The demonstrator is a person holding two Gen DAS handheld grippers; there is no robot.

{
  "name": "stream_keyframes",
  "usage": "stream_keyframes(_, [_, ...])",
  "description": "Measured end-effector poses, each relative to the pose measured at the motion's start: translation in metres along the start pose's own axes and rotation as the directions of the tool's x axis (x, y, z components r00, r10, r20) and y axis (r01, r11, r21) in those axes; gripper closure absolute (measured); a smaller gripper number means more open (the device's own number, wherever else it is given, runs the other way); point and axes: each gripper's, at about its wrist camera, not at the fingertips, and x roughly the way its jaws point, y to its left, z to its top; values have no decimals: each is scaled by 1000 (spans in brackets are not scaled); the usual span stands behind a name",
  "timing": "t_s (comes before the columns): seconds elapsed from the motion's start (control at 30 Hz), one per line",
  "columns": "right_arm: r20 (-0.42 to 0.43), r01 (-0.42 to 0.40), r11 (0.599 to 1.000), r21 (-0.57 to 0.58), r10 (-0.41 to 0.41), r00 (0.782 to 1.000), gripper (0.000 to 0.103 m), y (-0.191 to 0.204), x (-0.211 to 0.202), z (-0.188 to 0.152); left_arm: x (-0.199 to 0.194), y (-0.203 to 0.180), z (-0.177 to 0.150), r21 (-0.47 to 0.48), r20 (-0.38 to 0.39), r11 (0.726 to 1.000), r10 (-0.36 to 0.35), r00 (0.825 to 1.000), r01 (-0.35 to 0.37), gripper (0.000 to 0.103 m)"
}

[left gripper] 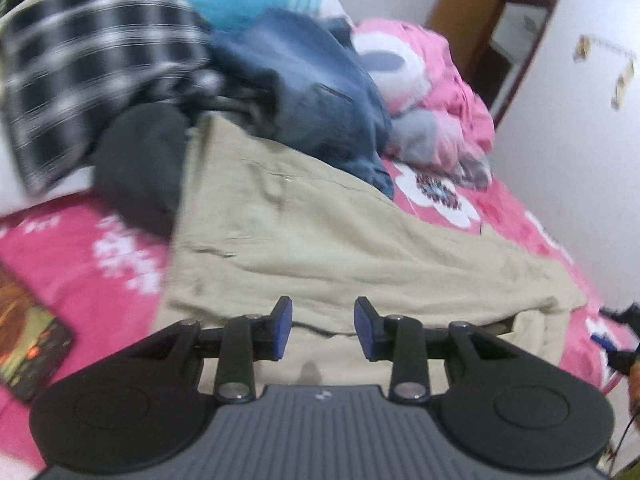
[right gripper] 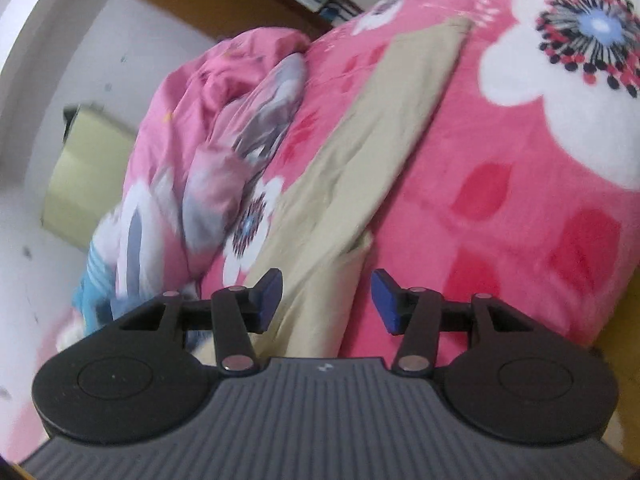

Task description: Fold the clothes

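Blurring piled clothes [left gripper: 248, 76] behind trousers [left gripper: 320, 232].

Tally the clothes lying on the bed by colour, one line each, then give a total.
Beige: 1, the beige trousers spread in front of both open grippers
Blue: 1, the denim garment
Black-and-white check: 1, the checked garment
Dark grey: 1, the dark garment
Total: 4 that can be told apart; more may lie hidden in the heap.
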Motion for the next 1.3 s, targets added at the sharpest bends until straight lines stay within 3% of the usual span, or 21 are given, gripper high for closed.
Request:
stream_keyframes(0.13, [18,70,995,75,-72,997,53,-21,27,36,21,-25,1,50,-23,999,24,999,-23,67])
stream_keyframes(0.3, [-115,89,991,102,-77,990,53,-27,58,31,31,-53,-5,126,-37,992,-15,999,20,59])
stream_keyframes(0.43, [-183,59,995,-86,-74,980,53,-6,65,1,42,-66,-11,178,-60,984,-18,998,29,59])
stream_keyframes(0.47, [-199,49,989,-141,-77,977,56,2,67,-6,44,-67,-12,182,-65,983,-14,998,26,59])
stream_keyframes(0.6, [-338,-43,981,-190,-24,941,93,18,91,-23,52,-65,-18,175,-75,984,-8,997,21,59])
stream_keyframes(0.67, [-316,-42,970,-238,-36,948,97,28,93,-32,55,-61,-19,164,-78,986,2,997,11,60])
stream_keyframes(0.73, [-278,-104,965,-240,34,960,97,43,78,-32,57,-58,-18,153,-82,988,12,997,1,60])
stream_keyframes(0.87, [-226,-211,945,-248,155,962,100,71,19,-42,60,-53,-17,134,-87,991,15,996,-3,60])
stream_keyframes(0.97, [-214,-194,938,-286,135,967,100,72,-13,-58,62,-50,-16,127,-90,992,15,996,-3,60])
stream_keyframes(1.1, [-290,-57,965,-255,-20,957,95,39,-19,-68,64,-47,-17,128,-96,992,15,995,-2,60])
stream_keyframes(1.17, [-286,-41,989,-141,-1,958,94,19,-26,-55,65,-46,-17,130,-100,992,16,995,-3,60])
stream_keyframes(1.23, [-210,-67,997,-45,57,976,89,7,-34,-29,66,-45,-17,130,-103,991,16,995,-3,60])
stream_keyframes(1.3, [-118,-66,998,5,66,991,54,0,-34,-1,67,-43,-17,123,-104,992,17,994,-4,60])
